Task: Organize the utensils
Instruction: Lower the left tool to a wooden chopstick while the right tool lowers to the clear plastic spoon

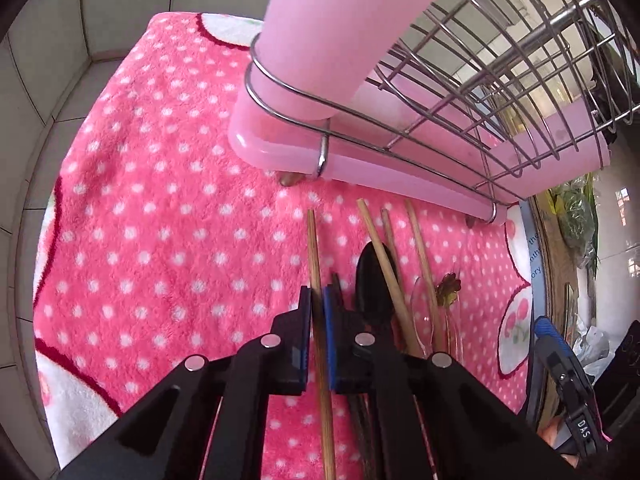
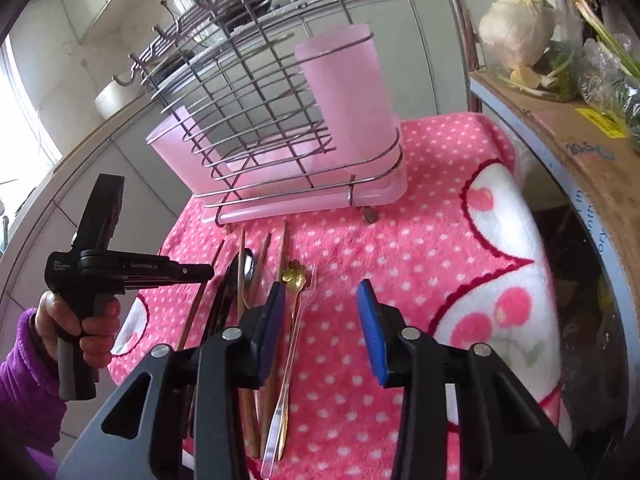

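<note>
Several utensils lie side by side on a pink dotted towel (image 1: pixel 160 220): wooden chopsticks (image 1: pixel 384 260), a black spoon (image 1: pixel 370 280), a clear spoon and a gold flower-handled spoon (image 2: pixel 294 280). My left gripper (image 1: pixel 317 300) is shut on one wooden chopstick (image 1: pixel 314 248), at the left of the row. My right gripper (image 2: pixel 322 296) is open and empty, low over the towel just right of the gold spoon. A wire rack with pink plastic holders (image 2: pixel 348 100) stands behind the utensils; it also shows in the left wrist view (image 1: pixel 320 60).
A cardboard box (image 2: pixel 568 140) with a cabbage (image 2: pixel 516 28) and greens borders the towel on the right. Tiled wall and counter lie behind the rack. The person's hand (image 2: pixel 88 320) holding the left gripper is at the left.
</note>
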